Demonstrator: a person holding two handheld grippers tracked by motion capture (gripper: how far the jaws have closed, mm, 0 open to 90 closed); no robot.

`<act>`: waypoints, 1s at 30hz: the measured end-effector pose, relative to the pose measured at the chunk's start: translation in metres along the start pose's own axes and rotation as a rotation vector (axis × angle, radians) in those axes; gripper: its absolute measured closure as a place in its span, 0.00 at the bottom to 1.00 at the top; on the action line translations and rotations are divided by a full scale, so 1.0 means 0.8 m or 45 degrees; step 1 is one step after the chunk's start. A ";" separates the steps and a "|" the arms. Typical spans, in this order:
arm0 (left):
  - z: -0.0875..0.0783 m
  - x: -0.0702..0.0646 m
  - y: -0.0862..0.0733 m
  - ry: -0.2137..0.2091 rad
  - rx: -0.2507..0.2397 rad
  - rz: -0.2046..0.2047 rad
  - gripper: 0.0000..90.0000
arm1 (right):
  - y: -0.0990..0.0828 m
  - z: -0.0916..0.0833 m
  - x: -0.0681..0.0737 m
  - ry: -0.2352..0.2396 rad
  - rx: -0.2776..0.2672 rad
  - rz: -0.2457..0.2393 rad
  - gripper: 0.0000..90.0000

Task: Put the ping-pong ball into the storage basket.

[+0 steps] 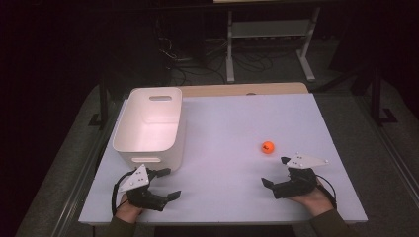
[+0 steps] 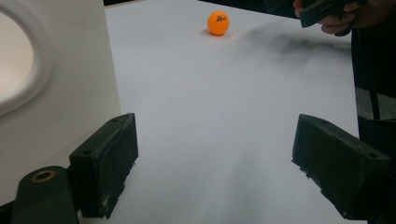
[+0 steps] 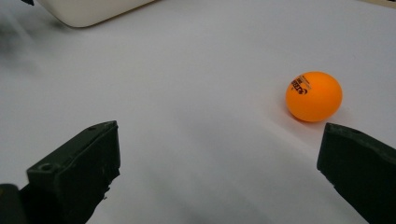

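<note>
An orange ball point(image 1: 267, 147) with black print lies on the white tabletop point(image 1: 222, 123), right of centre. My right gripper point(image 1: 274, 171) stands open just in front of it, near the front edge. In the right gripper view the orange ball point(image 3: 314, 95) sits beyond the right jaw, outside the gap of the right gripper point(image 3: 215, 163). My left gripper point(image 1: 173, 182) is open at the front left, just in front of a white bin point(image 1: 153, 159). In the left gripper view the left gripper point(image 2: 219, 154) holds nothing, the bin wall point(image 2: 70, 93) stands close at the left, and the ball point(image 2: 218, 23) lies far off.
The bin has an oval handle cutout point(image 1: 160, 98) and looks empty inside. The other hand with its gripper point(image 2: 322, 9) appears at the top right of the left gripper view. Beyond the table are a dark floor, cables and a white frame point(image 1: 267, 29).
</note>
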State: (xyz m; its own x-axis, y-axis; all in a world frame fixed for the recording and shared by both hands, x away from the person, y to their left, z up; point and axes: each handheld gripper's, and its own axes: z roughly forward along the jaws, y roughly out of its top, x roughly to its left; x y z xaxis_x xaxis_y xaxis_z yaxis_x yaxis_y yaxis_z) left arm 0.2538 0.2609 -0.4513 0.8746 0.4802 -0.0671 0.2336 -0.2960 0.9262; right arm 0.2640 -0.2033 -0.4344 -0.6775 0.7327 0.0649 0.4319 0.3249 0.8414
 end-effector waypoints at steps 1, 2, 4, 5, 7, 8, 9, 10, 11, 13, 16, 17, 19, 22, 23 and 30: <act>0.000 0.000 0.000 0.001 -0.001 0.000 0.16 | 0.000 0.000 0.000 -0.004 0.000 0.000 0.00; 0.000 0.000 0.000 0.000 0.000 0.000 0.16 | 0.001 0.000 -0.001 -0.006 0.001 -0.001 0.00; 0.000 0.000 0.000 0.001 -0.002 0.000 0.16 | 0.002 -0.001 -0.001 -0.013 0.002 0.001 0.00; 0.000 0.000 0.000 0.001 0.000 0.000 0.16 | 0.002 -0.001 -0.002 -0.014 -0.002 0.001 0.00; 0.000 0.000 0.000 0.002 0.000 0.000 0.16 | 0.002 -0.001 -0.003 -0.016 -0.004 -0.002 0.00; 0.000 0.000 0.000 0.002 0.000 0.001 0.16 | 0.002 -0.001 -0.003 -0.017 -0.003 -0.003 0.00; 0.000 0.000 0.000 0.004 0.000 0.002 0.16 | 0.002 -0.001 -0.004 -0.019 -0.003 -0.004 0.00; 0.000 -0.001 0.000 0.004 0.000 0.003 0.16 | 0.002 -0.002 -0.004 -0.020 -0.003 0.000 0.00; 0.000 -0.001 0.000 0.003 0.001 0.002 0.16 | 0.003 -0.002 -0.005 -0.020 -0.003 -0.001 0.00; 0.000 -0.001 0.000 0.003 0.001 0.002 0.16 | 0.003 -0.003 -0.006 -0.025 -0.001 -0.003 0.00; 0.000 0.000 0.000 0.002 0.002 0.001 0.16 | 0.003 -0.004 -0.008 -0.029 -0.004 0.002 0.00; 0.000 0.000 0.000 0.002 0.001 0.001 0.16 | 0.003 -0.005 -0.009 -0.030 -0.006 0.004 0.00; 0.000 0.000 0.000 0.002 0.001 0.001 0.16 | 0.003 -0.007 -0.011 -0.031 -0.010 0.015 0.00; 0.000 -0.001 0.000 0.002 0.002 -0.003 0.16 | 0.003 -0.007 -0.012 -0.032 -0.012 0.020 0.00; 0.000 -0.001 0.000 0.003 0.002 -0.001 0.16 | 0.002 -0.008 -0.012 -0.031 -0.012 0.021 0.00; 0.000 -0.001 0.000 0.002 0.000 -0.004 0.16 | 0.005 -0.008 -0.016 -0.029 -0.011 0.035 0.00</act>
State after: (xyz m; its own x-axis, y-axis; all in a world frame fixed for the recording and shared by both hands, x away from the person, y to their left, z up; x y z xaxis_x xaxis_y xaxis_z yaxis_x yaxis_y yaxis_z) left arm 0.2535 0.2605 -0.4513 0.8732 0.4824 -0.0693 0.2362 -0.2945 0.9260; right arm 0.2702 -0.2154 -0.4284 -0.6516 0.7548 0.0754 0.4448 0.2996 0.8440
